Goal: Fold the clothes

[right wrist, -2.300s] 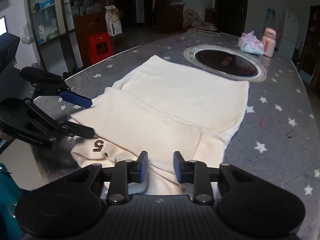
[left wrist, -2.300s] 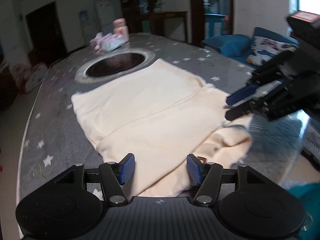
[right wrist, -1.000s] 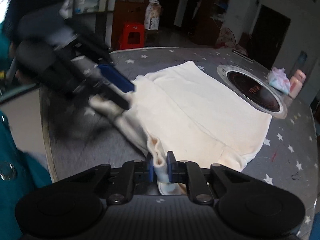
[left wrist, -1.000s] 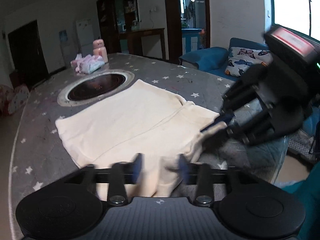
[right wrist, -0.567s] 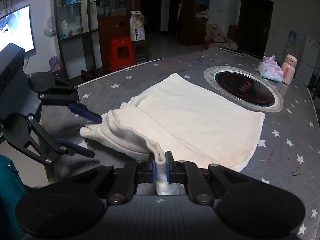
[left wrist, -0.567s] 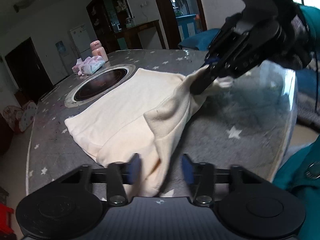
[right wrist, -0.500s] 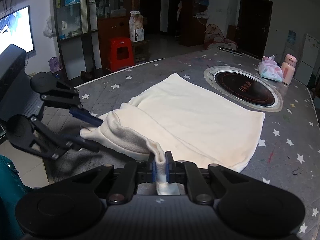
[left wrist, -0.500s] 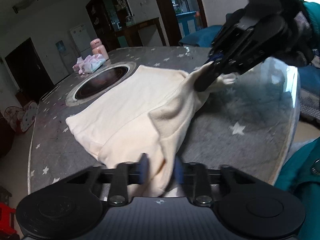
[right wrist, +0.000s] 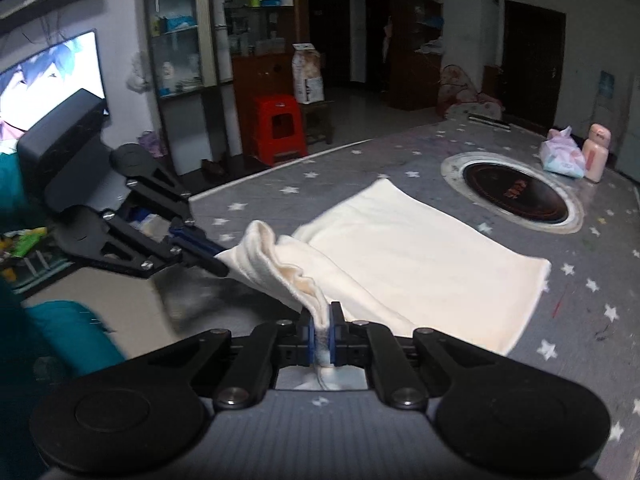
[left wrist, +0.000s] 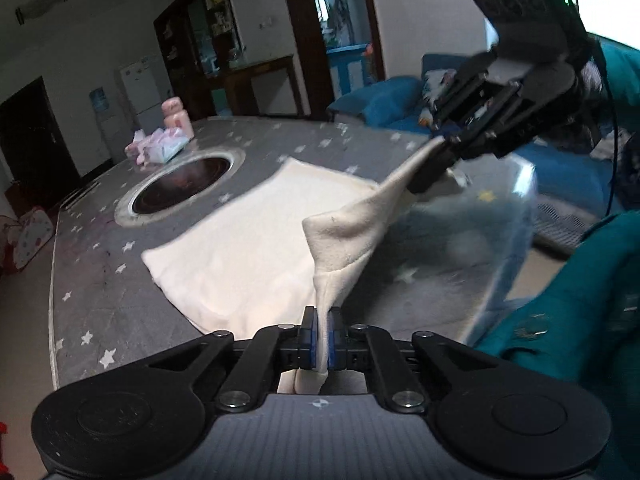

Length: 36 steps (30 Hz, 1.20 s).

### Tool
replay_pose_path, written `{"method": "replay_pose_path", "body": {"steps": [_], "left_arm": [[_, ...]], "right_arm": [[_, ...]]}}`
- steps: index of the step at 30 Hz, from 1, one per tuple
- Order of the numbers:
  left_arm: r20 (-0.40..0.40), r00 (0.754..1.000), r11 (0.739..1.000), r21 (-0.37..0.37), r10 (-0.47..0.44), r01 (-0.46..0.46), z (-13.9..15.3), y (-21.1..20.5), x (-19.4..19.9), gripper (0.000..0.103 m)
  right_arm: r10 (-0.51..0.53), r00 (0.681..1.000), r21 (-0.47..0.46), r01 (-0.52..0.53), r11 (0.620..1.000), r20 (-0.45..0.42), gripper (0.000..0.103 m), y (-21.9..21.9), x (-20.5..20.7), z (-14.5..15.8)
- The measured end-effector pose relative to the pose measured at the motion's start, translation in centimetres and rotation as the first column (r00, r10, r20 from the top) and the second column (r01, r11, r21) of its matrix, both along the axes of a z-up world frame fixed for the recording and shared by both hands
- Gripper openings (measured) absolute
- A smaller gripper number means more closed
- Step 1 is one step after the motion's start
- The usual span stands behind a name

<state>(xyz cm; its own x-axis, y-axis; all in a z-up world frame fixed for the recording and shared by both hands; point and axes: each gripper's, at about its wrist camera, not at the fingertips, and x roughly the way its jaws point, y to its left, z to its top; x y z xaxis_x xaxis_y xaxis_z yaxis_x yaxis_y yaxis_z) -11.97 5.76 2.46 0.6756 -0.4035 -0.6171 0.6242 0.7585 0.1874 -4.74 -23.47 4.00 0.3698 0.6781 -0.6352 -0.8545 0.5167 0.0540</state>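
A cream garment (left wrist: 248,240) lies mostly flat on the grey star-patterned table (left wrist: 100,280). Its near edge is lifted off the table and stretched between both grippers. My left gripper (left wrist: 321,336) is shut on one end of that edge. My right gripper (right wrist: 321,334) is shut on the other end, where the cloth bunches in folds. The right gripper also shows in the left wrist view (left wrist: 430,172) at the upper right, and the left gripper shows in the right wrist view (right wrist: 212,258) at the left. The garment (right wrist: 420,248) stays flat on its far half.
A round black hob (left wrist: 182,186) sits in the table beyond the garment. A pink bottle (right wrist: 596,152) and a tissue pack (right wrist: 562,158) stand past it. A blue sofa (left wrist: 384,100) is off the table's right side, a red stool (right wrist: 280,128) off the left.
The left gripper has closed on the garment's near edge. Both grippers have lifted that edge off the table and drawn it taut between them.
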Motion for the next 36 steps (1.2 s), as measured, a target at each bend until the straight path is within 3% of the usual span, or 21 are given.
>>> {"method": "replay_pose_path", "body": {"steps": [7,13,19,23,27,33,36], "left_arm": [[0.061,0.998,0.999,-0.028,0.030,-0.029,1.6,0.1,2.5,0.006],[0.085,0.994,0.997,-0.026,0.070,-0.068,2.3,0.0,7.1,0.006],[0.067,0.988,0.990,0.016,0.140,-0.141,1.3,-0.7,15.0,0.006],[0.030,0.976,0.974,0.069,0.216,-0.217,-1.3,-1.6,21.0,0.006],[-0.016,0.959,0.955,0.101,0.282,-0.279,-4.4,-2.1,24.7,0.010],[-0.029,0.935,0.934,0.064,0.354,-0.352,-5.5,-1.7,25.8,0.017],[-0.034,0.925,0.926,0.037,0.378,-0.376,-4.9,-1.3,25.7,0.024]], "right_arm": [[-0.037,0.999,0.008,0.037,0.999,-0.008,0.005,-1.0,0.4,1.9],[-0.116,0.993,0.028,0.116,0.993,-0.030,0.005,-1.4,4.8,2.6],[-0.176,0.984,0.026,0.177,0.984,-0.032,0.005,-0.7,11.6,2.8],[-0.237,0.971,0.004,0.237,0.971,-0.033,0.005,0.6,16.8,1.2],[-0.309,0.950,-0.052,0.307,0.950,-0.037,0.006,2.1,20.9,-2.7],[-0.418,0.905,-0.066,0.413,0.908,-0.077,0.013,1.8,23.2,-7.0],[-0.447,0.893,-0.056,0.445,0.894,-0.046,0.014,1.0,22.3,-6.7]]}}
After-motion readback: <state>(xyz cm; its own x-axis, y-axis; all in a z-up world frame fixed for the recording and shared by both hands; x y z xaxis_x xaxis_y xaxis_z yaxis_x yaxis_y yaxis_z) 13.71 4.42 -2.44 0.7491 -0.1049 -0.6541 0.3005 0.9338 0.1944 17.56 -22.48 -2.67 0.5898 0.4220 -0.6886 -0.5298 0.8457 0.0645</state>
